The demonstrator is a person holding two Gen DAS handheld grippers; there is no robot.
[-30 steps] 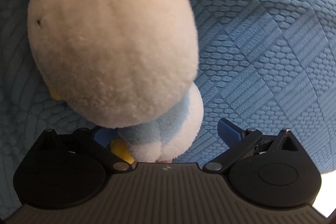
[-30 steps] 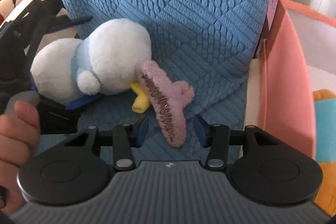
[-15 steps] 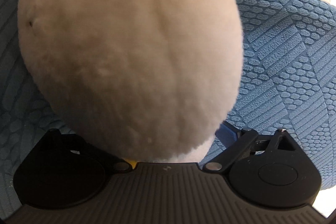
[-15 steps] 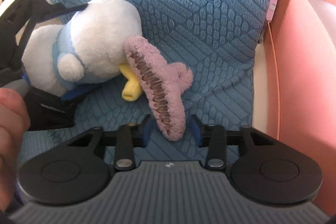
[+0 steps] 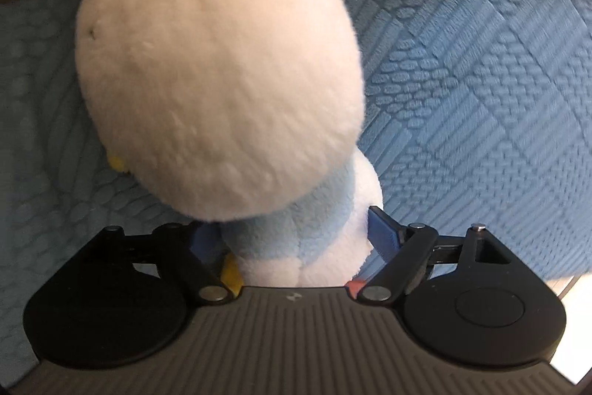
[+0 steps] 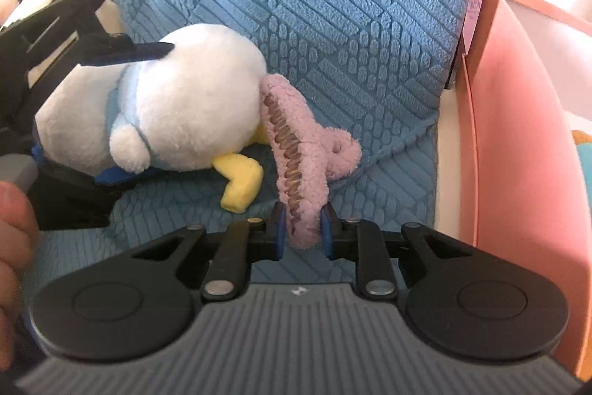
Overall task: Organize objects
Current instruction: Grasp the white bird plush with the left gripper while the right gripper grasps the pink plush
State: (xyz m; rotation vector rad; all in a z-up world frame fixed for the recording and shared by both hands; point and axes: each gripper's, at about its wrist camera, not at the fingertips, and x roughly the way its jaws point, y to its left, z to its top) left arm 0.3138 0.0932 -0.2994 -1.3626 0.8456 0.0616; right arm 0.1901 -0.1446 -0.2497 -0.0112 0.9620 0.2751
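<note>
**Right wrist view: claw clip now clamped, plush grip closing in**

Right wrist cam: right gripper point(image 6: 302, 228) has gone from jaws apart around the fuzzy pink plush-covered hair claw clip point(image 6: 299, 150) to fully pinched on its near end; both blue pads press the fur. Rest of clip sticks out ahead of the jaws, its far tip touching the plush's white head. Clip lies on the blue textured quilted cushion point(image 6: 333, 6); pink-sided bin wall point(image 6: 518, 154) stands to the gripper's right.

Left gripper point(image 5: 296, 243) was at its widest a sec ago and is closing now, w/ the white-and-light-blue stuffed duck toy w/ yellow feet point(image 5: 222, 80) between the jaws. Right pad sits against the body fur, left pad half hidden, so a firm squeeze isn't confirmed yet.

Meaning, as I read it: clip is secured and prob ready to lift toward the bin; duck pick-up is mid-grasp.
</note>
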